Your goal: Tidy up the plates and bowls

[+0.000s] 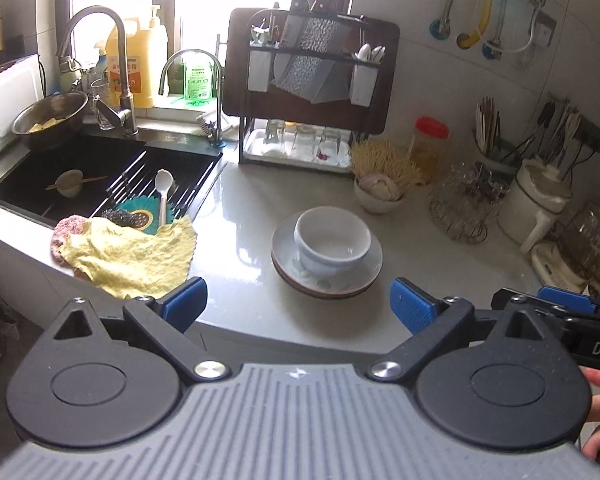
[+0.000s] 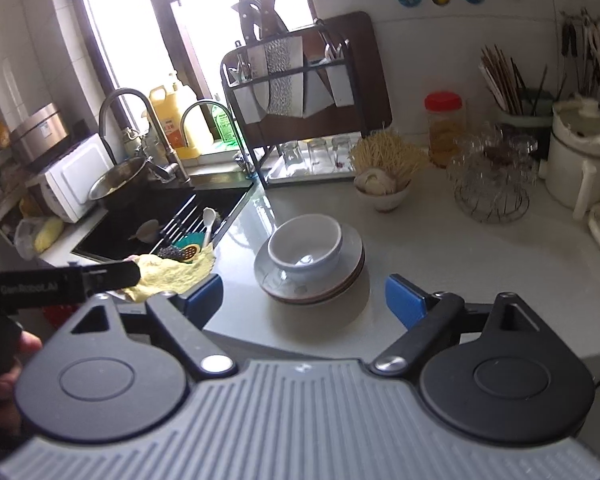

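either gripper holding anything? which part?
Nothing held. Left gripper and right gripper are open, short of the bowl on the plates.

Daylight floods through a window (image 1: 204, 8) behind a black sink (image 1: 100, 176) set in a pale countertop (image 1: 240, 208) that wraps a white-tiled wall (image 1: 428, 80). Two curved faucets (image 1: 116, 64) stand at the basin; a dark rack (image 1: 308, 88) holds knives and a cutting board, and a white microwave (image 2: 76, 180) sits at far left.
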